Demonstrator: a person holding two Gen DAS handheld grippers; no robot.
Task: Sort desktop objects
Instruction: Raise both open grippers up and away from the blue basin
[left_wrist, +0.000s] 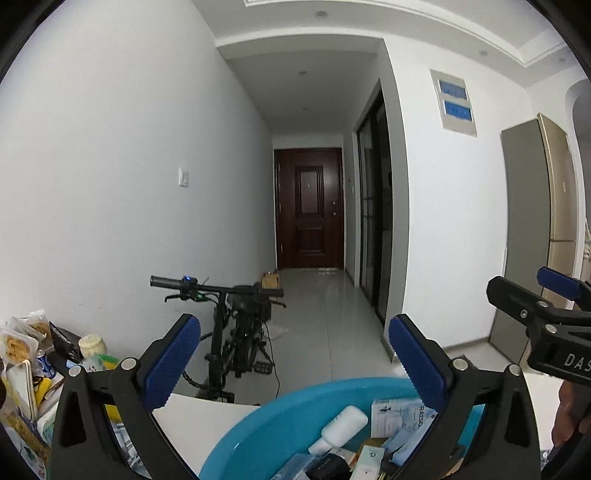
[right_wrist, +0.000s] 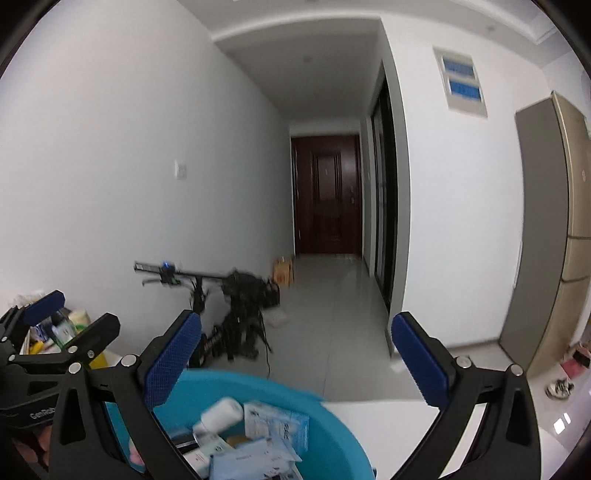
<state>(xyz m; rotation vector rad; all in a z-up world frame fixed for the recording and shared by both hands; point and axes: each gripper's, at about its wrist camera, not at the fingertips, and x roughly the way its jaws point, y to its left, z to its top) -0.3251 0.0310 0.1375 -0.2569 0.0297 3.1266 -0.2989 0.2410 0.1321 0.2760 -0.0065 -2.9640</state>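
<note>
I have both grippers raised level and pointing down the hallway toward the dark door (left_wrist: 308, 206), side by side over the blue basin (left_wrist: 258, 417). My left gripper (left_wrist: 295, 358) has its blue-padded fingers (left_wrist: 173, 358) spread wide with nothing between them; through the gap I see only floor and the parked bicycle (left_wrist: 236, 325). It sits above the near left part of the basin, whose rim curves under both fingers.

My right gripper (right_wrist: 299, 358) is likewise wide apart and holds nothing. From its camera the basin (right_wrist: 332, 424) lies low and to the left, and the view is a little blurred. Each gripper shows at the edge of the other's camera, close alongside.

The sorted things lie in the basin: a white bottle (left_wrist: 341, 428) lying on its side, a pale blue-and-white box (left_wrist: 397, 419) just beside it, and more small packets beneath that I cannot make out. Left of the basin, on the white table (left_wrist: 207, 410), a heap of snack bags and jars (left_wrist: 33, 350) stands against the wall.
</note>
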